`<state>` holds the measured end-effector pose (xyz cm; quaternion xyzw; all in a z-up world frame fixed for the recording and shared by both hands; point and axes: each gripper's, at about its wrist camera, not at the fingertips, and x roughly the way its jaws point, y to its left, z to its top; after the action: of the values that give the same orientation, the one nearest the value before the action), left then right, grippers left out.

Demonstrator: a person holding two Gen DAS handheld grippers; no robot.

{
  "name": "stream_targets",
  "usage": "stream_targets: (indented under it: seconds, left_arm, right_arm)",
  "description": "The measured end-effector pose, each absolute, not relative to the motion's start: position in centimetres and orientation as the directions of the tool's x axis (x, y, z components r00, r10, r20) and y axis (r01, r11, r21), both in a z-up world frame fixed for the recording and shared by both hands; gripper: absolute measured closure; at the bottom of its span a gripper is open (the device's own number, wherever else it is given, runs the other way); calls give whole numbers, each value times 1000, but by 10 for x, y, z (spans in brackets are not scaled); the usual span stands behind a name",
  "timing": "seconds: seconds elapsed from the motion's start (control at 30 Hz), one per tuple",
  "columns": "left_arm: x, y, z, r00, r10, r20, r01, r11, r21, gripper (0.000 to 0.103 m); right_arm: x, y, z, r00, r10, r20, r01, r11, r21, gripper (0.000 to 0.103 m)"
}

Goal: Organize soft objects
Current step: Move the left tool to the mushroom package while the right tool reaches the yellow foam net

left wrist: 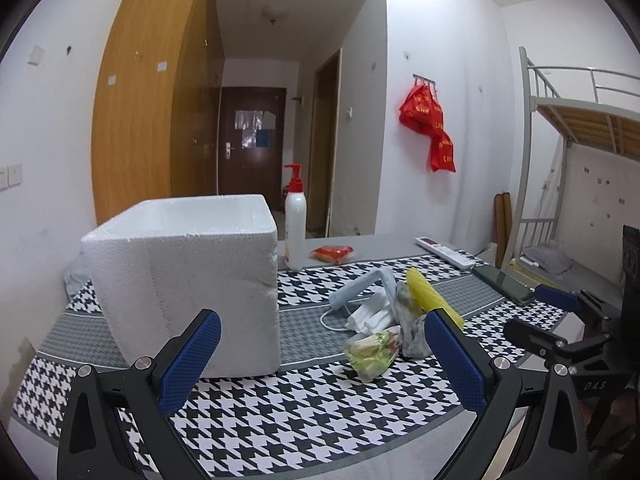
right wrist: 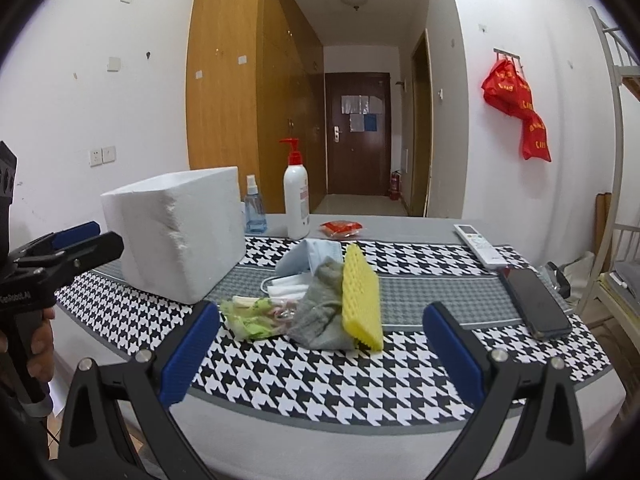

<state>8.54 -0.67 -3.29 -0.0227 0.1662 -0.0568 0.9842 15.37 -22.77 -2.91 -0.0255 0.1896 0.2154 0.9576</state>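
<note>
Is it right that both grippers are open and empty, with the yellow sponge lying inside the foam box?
Not quite. Both grippers, left and right, are open and empty, but the yellow sponge lies outside the foam box, on the table among the soft items; the right wrist view shows it.

Left gripper [left wrist: 320, 356] and right gripper [right wrist: 322, 350] both held level, jaws spread wide and empty, side by side.
</note>
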Motion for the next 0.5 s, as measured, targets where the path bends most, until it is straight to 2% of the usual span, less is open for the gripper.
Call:
stream_targets:
  seconds: [0.1,0.2,0.37,0.5]
  left_arm:
    - [93,-8,-38,932,-132,-339,123,991,-48,1]
    - [102,-11,-41,919,-166,-357,155,986,-58,1]
    - [116,-12,-49,890,-201,-410,185,980,-78,1]
    - [129,-16,-54,867,-202,-456,204,978,-46,1]
  right_arm:
    - [160,-233,-25,838,418,-352,-411,906,98,0]
    - [168,-235,-21,843,397,-362,-389,916,98,0]
    - [184,-237,-24,832,382,-401,-373,922,105,0]
    - [196,-232,-29,822,357,-443,-358,930,84,0]
